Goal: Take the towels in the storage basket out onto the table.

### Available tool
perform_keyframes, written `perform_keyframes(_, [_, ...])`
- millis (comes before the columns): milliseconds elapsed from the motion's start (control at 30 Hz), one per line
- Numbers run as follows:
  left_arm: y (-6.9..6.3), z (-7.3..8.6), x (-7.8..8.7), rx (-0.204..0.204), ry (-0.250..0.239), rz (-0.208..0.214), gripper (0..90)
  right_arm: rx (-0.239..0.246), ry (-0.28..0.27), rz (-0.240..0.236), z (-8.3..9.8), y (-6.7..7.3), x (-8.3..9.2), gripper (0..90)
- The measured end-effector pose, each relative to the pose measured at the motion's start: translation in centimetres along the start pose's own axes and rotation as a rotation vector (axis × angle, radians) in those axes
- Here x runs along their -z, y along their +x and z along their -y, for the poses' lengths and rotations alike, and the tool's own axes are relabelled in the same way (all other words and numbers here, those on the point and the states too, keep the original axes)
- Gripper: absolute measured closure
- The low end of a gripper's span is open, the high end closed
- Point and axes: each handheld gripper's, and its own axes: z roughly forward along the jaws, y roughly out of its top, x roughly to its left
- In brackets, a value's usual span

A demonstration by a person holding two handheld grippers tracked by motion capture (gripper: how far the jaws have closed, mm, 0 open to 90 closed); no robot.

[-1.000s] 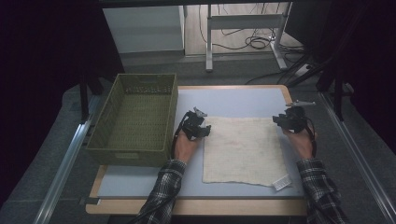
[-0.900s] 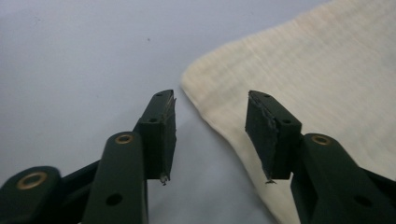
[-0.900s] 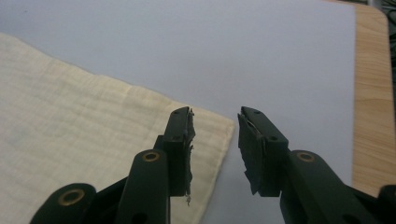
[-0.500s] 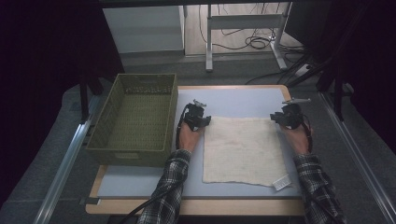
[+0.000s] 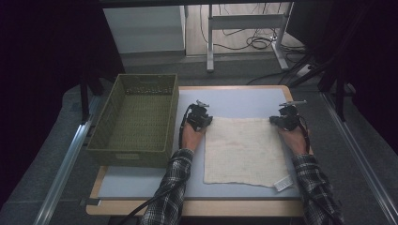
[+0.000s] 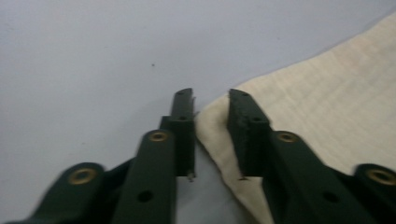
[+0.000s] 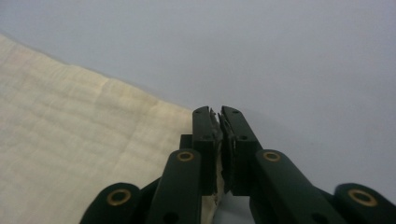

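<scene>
A cream cloth (image 5: 244, 150) lies flat on the pale blue table (image 5: 244, 101). My left gripper (image 5: 205, 121) is at the cloth's far left corner. In the left gripper view its jaws (image 6: 210, 93) have just been closing; a gap remains, and the cloth's corner (image 6: 327, 93) lies between them unpinched. My right gripper (image 5: 278, 121) is at the far right corner. In the right gripper view its jaws (image 7: 217, 109) have just closed almost together, with a sliver of the cloth's (image 7: 70, 140) edge caught between them.
An olive woven basket (image 5: 126, 157) stands on the table's left side, close beside the left hand. A small white tag (image 5: 283, 183) sticks out at the cloth's near right corner. Metal rails run along both sides of the table.
Both hands have sunk a little onto the cloth's far corners. The left one has edged forward and the right one slightly inward.
</scene>
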Motion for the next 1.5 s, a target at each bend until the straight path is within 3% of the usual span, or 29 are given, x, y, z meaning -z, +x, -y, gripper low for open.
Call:
perform_keyframes(133, [-0.3,-0.2,0.4,-0.025,-0.004,-0.020,87.1,0.026,0.015,0.023,-0.2,0.6,0.4,86.5])
perform_keyframes(233, [-0.4,-0.7,1.5,-0.018,-0.048,-0.019,87.1,0.029,-0.020,0.023,-0.3,0.5,1.2,86.4])
perform_keyframes(400, [-1.1,-1.3,3.1,-0.066,-0.072,-0.039,86.8,0.019,-0.068,0.004,-0.7,0.4,3.0,86.4])
perform_keyframes(700, [-2.8,-0.2,4.8,-0.096,-0.092,-0.023,86.7,0.012,-0.126,-0.033,-0.3,0.8,6.4,86.4])
perform_keyframes(1000, [-4.4,2.2,6.0,-0.139,-0.094,-0.007,86.3,0.046,-0.118,-0.040,2.2,1.8,8.3,86.4])
perform_keyframes(1500, [-6.7,6.2,8.5,-0.166,-0.133,0.087,86.3,0.065,-0.131,-0.084,7.5,3.9,12.4,86.4])
